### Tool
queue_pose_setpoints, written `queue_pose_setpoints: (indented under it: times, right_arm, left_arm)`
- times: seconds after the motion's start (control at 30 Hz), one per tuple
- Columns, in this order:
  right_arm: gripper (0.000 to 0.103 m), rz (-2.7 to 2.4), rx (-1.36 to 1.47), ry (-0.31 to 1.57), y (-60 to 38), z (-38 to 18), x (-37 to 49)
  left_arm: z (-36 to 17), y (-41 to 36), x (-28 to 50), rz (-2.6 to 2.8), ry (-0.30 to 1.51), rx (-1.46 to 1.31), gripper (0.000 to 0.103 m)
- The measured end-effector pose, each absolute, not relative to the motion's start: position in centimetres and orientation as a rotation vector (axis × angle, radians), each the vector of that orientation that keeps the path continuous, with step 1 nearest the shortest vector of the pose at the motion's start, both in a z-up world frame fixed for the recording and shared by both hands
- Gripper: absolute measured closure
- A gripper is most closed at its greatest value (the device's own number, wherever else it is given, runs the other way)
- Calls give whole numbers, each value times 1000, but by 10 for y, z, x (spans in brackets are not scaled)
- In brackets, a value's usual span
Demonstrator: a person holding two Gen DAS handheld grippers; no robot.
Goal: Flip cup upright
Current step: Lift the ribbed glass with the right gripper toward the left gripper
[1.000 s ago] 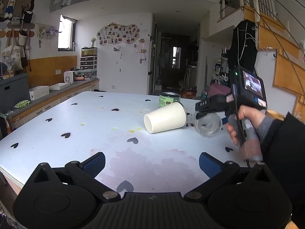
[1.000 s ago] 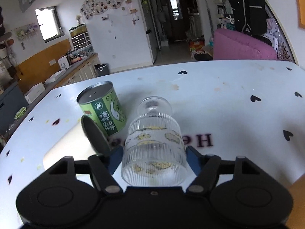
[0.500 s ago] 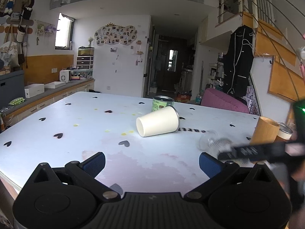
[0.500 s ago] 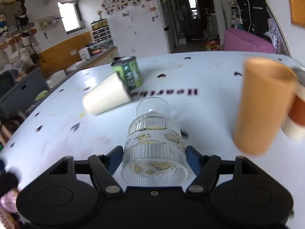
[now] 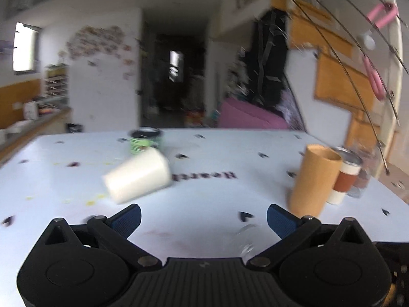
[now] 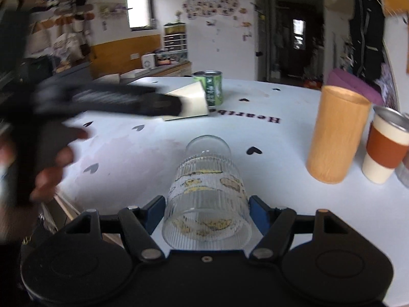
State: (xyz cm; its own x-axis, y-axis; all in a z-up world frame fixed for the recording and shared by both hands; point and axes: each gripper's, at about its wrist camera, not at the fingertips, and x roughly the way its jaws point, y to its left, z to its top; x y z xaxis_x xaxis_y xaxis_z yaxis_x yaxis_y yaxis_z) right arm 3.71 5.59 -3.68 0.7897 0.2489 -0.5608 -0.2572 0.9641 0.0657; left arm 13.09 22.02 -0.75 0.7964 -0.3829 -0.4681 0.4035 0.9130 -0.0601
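Observation:
A ribbed clear glass cup (image 6: 207, 192) with yellow prints lies on its side between the pads of my right gripper (image 6: 207, 211), which is shut on it. Its mouth faces the camera and its base points away, low over the white table (image 6: 276, 158). In the left wrist view the same glass (image 5: 245, 240) is a faint blur low down. A white paper cup (image 5: 138, 179) lies on its side ahead of my left gripper (image 5: 203, 220), which is open with nothing in it. From the right wrist, my left gripper (image 6: 179, 106) is a dark blur reaching the paper cup (image 6: 194, 99).
A green can (image 5: 145, 140) stands behind the paper cup. At the right stand a tan cylinder (image 6: 334, 135) and a cream cup with a brown sleeve (image 6: 386, 148). A hand (image 6: 48, 174) holds the left gripper by the table's near edge. A counter runs along the left.
The right gripper has carried the glass from beside the green can back toward the table's near side. The left gripper has swung right and forward toward the paper cup.

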Motion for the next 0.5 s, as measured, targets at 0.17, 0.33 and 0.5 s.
queue_pose_setpoints:
  times: [0.17, 0.33, 0.5]
  right_arm:
    - [30, 324, -107, 571, 60, -38, 25]
    - [31, 366, -172, 557, 61, -37, 17]
    - [18, 327, -215, 535, 53, -34, 14]
  left_arm:
    - [-23, 188, 165, -496, 626, 104, 0]
    - [-43, 183, 180, -444, 730, 133, 0]
    - [-52, 198, 178, -432, 768, 114, 0]
